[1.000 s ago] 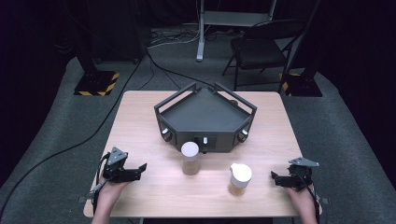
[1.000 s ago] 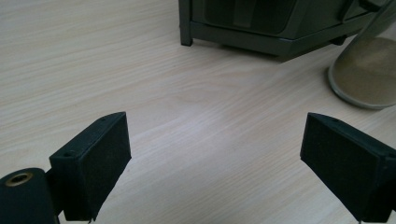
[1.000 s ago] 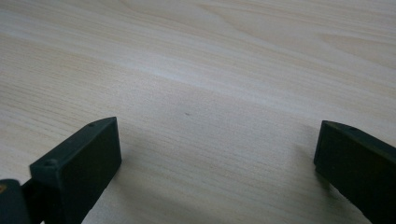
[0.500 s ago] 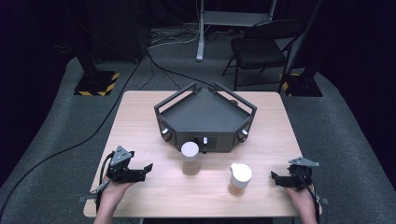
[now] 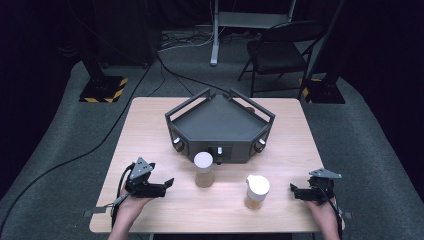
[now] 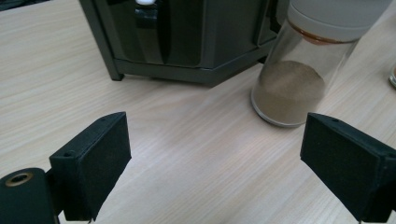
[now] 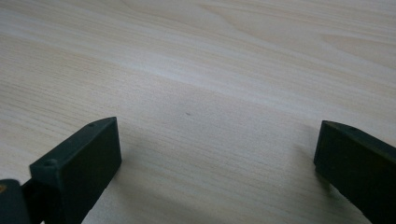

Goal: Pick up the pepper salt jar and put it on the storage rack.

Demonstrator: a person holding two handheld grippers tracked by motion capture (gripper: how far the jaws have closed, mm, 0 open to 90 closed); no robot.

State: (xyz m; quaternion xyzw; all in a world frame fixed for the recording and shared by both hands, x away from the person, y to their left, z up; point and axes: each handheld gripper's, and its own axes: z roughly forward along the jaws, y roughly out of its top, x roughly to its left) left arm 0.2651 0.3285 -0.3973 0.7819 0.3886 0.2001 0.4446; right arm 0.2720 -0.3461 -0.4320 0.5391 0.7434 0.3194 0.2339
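Two clear jars with white lids and brown powder stand on the wooden table (image 5: 150,125). One jar (image 5: 203,169) is just in front of a dark angular tray-like device (image 5: 220,122); the other jar (image 5: 257,191) stands nearer, to the right. My left gripper (image 5: 167,183) lies level, left of the first jar, pointing toward it. In the left gripper view the left gripper (image 6: 219,144) is open with bare wood between its jaws, and the jar (image 6: 289,88) is ahead on the right. My right gripper (image 5: 294,191) rests right of the second jar; the right gripper (image 7: 215,144) is open over bare wood.
The dark device (image 6: 187,37) has knobs on its front faces and raised rails round its rim. Beyond the table stand a black chair (image 5: 280,50), a metal stand (image 5: 215,30) and floor cables. Bare wood lies along the table's front edge between the hands.
My left gripper has edged a little to the right, toward the nearer jar. The right gripper and both jars have kept still.
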